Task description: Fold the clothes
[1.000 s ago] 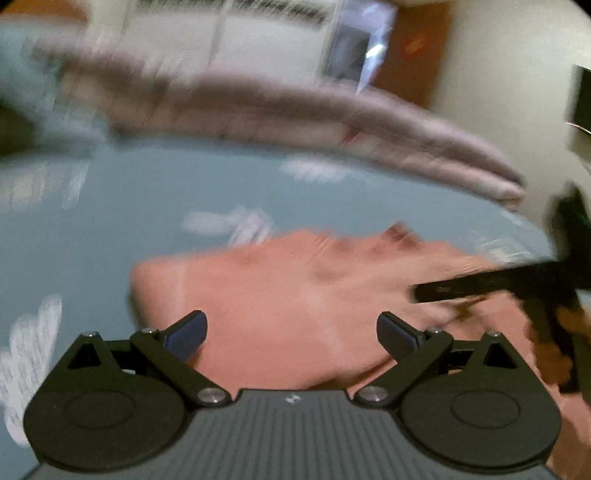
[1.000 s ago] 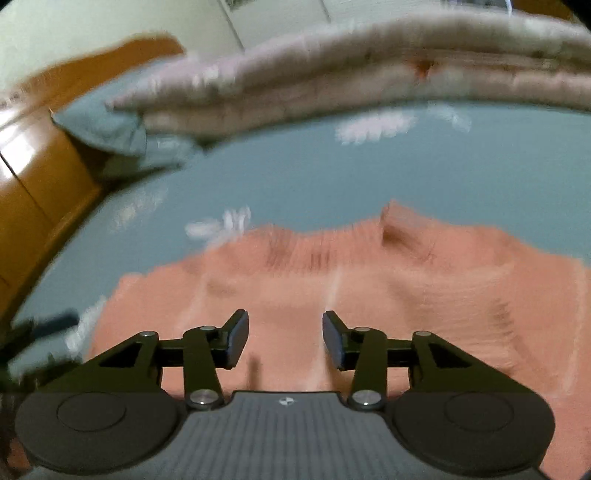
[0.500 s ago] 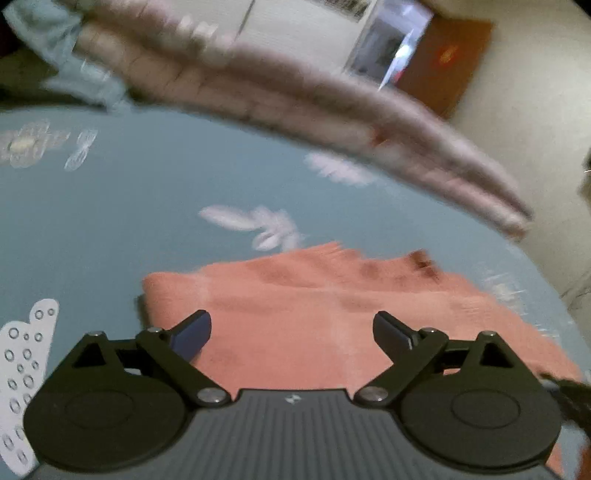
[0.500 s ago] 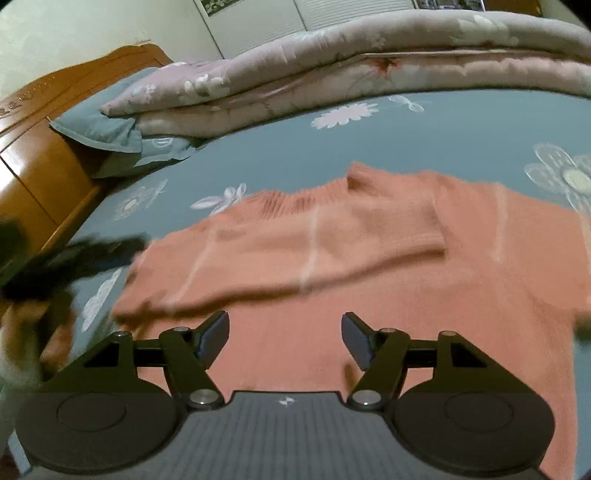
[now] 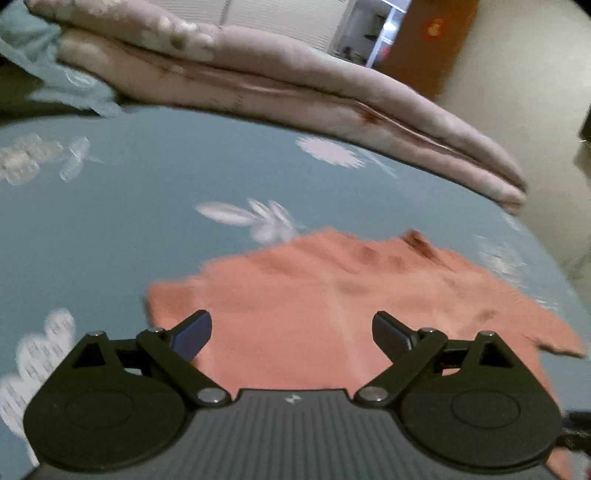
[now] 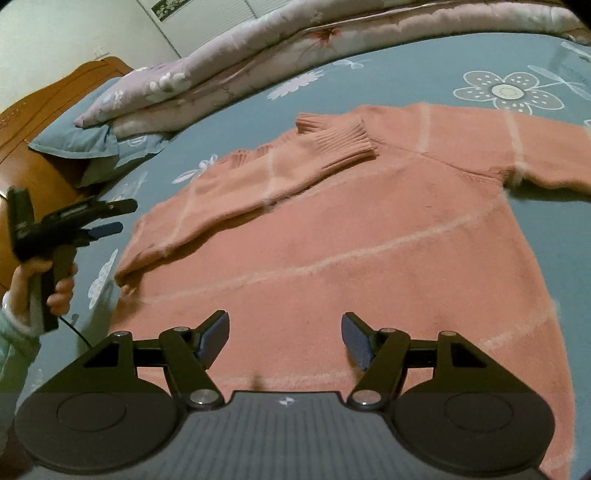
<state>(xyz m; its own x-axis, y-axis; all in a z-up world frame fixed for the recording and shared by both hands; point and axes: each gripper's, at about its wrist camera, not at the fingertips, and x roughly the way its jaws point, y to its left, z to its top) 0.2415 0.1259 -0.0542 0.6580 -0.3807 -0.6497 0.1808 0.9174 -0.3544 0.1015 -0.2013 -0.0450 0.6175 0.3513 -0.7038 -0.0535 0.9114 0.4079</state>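
Note:
A salmon-pink knitted sweater [image 6: 351,236] lies flat on the blue flowered bedsheet [image 6: 399,77]. Its left sleeve [image 6: 280,173] is folded across the chest, cuff near the collar; the other sleeve [image 6: 535,147] stretches out to the right. My right gripper [image 6: 284,338] hovers open above the lower hem, nothing between its fingers. My left gripper [image 5: 291,332] is open over the sweater's [image 5: 351,306] left side, holding nothing. In the right wrist view the left gripper [image 6: 110,218] shows at the far left, held by a hand [image 6: 55,284], off the sweater's edge.
A folded pink-grey quilt [image 6: 295,48] lies along the far side of the bed, also in the left wrist view as the quilt [image 5: 280,92]. A blue pillow [image 6: 81,144] rests against a wooden headboard [image 6: 44,107] at the left. Wall and doorway [image 5: 373,33] stand beyond.
Both grippers have pulled back from the sweater. The right gripper's fingers have spread wider. The left sleeve now lies let go across the chest.

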